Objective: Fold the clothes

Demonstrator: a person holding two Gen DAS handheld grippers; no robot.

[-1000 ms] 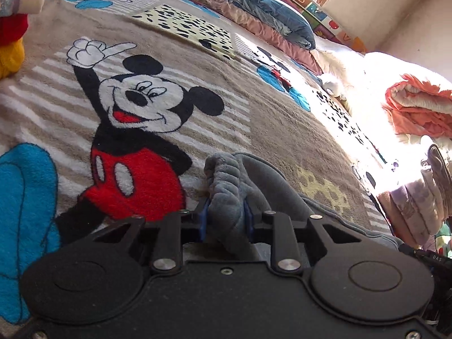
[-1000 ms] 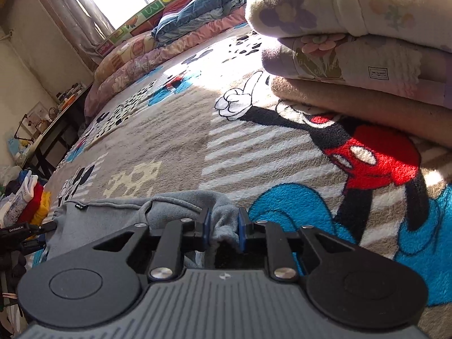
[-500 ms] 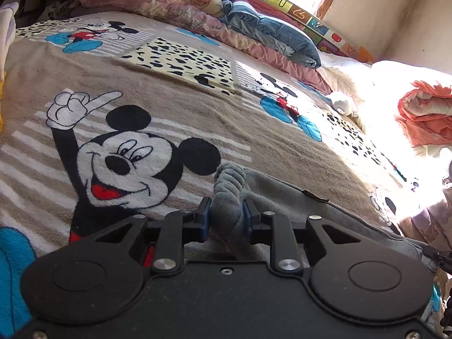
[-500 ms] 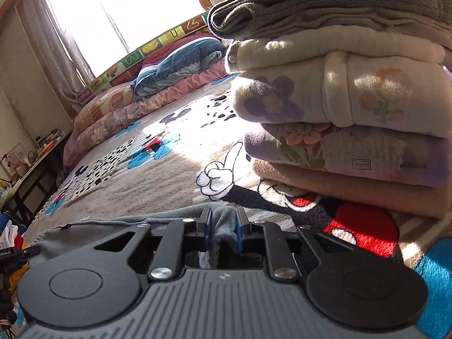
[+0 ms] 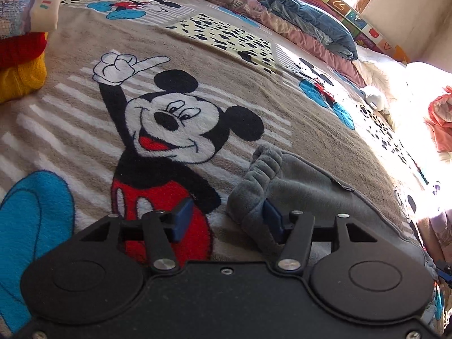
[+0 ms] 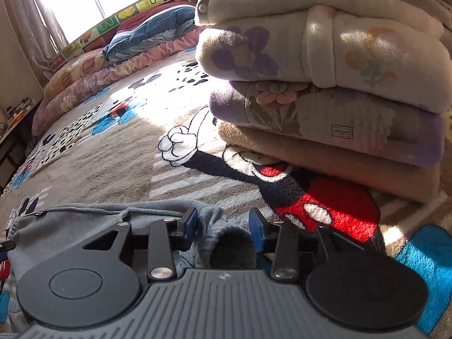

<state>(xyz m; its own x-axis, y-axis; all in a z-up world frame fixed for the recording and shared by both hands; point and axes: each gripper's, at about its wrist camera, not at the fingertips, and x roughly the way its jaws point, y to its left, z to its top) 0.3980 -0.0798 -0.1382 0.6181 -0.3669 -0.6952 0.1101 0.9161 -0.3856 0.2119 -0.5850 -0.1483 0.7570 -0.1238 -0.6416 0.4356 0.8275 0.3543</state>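
A grey fleece garment [image 5: 305, 195] lies flat on the Mickey Mouse blanket [image 5: 84, 118]. In the left wrist view my left gripper [image 5: 227, 220] is open; a bunched corner of the garment rests against its right pad, free of the left pad. In the right wrist view the same garment [image 6: 84, 223] spreads to the left. My right gripper [image 6: 223, 226] is open, with a ribbed cuff of the garment lying loose between its blue pads [image 6: 189, 223].
A tall stack of folded blankets and clothes [image 6: 325, 84] stands close at the right of the right gripper. Red and yellow folded knits [image 5: 19, 65] sit at the far left. Pillows and quilts [image 5: 296, 19] line the bed's head. An orange bundle [image 5: 440, 118] lies at right.
Both grippers have opened and let go of the grey garment, which now lies on the blanket. Both moved forward across the bed before releasing.
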